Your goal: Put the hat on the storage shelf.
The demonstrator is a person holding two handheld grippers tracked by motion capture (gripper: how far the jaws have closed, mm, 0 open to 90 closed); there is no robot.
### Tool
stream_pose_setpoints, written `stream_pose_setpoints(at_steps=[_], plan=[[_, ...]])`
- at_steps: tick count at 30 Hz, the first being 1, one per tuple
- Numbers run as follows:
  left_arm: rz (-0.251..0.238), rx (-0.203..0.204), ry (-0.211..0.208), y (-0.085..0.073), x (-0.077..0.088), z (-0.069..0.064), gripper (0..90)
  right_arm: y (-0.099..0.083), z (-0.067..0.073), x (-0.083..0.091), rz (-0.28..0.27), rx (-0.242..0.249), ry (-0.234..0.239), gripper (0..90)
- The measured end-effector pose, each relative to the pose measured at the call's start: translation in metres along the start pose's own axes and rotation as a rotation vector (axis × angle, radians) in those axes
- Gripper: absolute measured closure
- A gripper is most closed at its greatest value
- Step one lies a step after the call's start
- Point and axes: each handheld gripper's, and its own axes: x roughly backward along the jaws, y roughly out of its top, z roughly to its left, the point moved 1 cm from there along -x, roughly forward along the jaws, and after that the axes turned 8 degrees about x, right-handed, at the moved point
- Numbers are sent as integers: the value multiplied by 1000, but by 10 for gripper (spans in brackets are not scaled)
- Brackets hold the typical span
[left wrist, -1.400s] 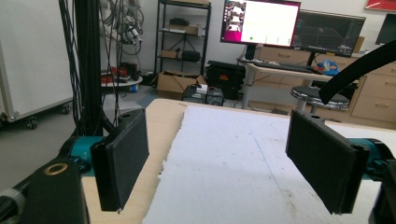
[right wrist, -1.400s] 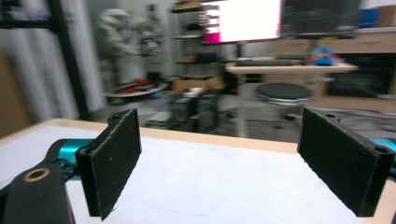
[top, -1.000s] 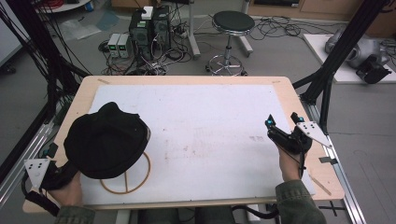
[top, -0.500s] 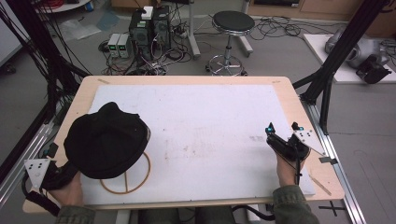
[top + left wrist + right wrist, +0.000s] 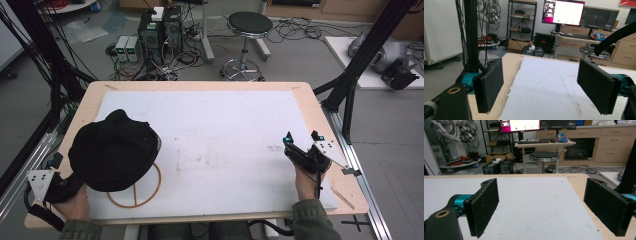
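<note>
Table point(image 5: 90, 102) w/ a big white foam sheet point(image 5: 215, 140) over most of its top; sheet is bare through the middle and right. Next biggest: the person's head in a black cap point(image 5: 112, 150), leaning over the near-left corner and covering part of the sheet there. Under/just beside the cap lies the thing nearest the work, a thin wooden ring point(image 5: 145, 192) w/ a straight crossbar, flat on the sheet at its near-left, partly hidden by the cap so its full shape can't be told. Left tool point(image 5: 544, 82) sits at the table's near-left edge, close to the ring; in the left gripper view its jaws stand wide apart w/ nothing between, looking out along the sheet's left border. Right tool point(image 5: 302, 141) rests at the sheet's near-right, well apart from the ring, jaws also spread wide and empty, pads point(image 5: 482, 206) bare in the right gripper view. Judgement: nothing's gripped yet, so the likely job is the left tool going for the ring. Risks: ring is thin and lies flush on soft foam, so a jaw could dig into the sheet or skid over the rim w/o catching it; a pinch on one side may tip or flick it off the near edge, which is close; the head blocks the overhead look, so alignment is poorly checked; right tool is too far off to steady it
</note>
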Motion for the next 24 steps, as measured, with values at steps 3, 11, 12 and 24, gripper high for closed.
stream_pose_setpoints(at_steps=[3, 11, 12, 24], plan=[[2, -2, -1, 0, 0, 0, 216, 1, 0, 1, -9, 4, 0, 121], [6, 2, -6, -1, -3, -1, 216, 0, 2, 0, -3, 24, 0, 122], [7, 2, -5, -1, -3, 0, 216, 0, 3, 0, -2, 17, -2, 122], [6, 0, -4, 0, -3, 0, 216, 1, -1, -1, -11, 1, -4, 122]])
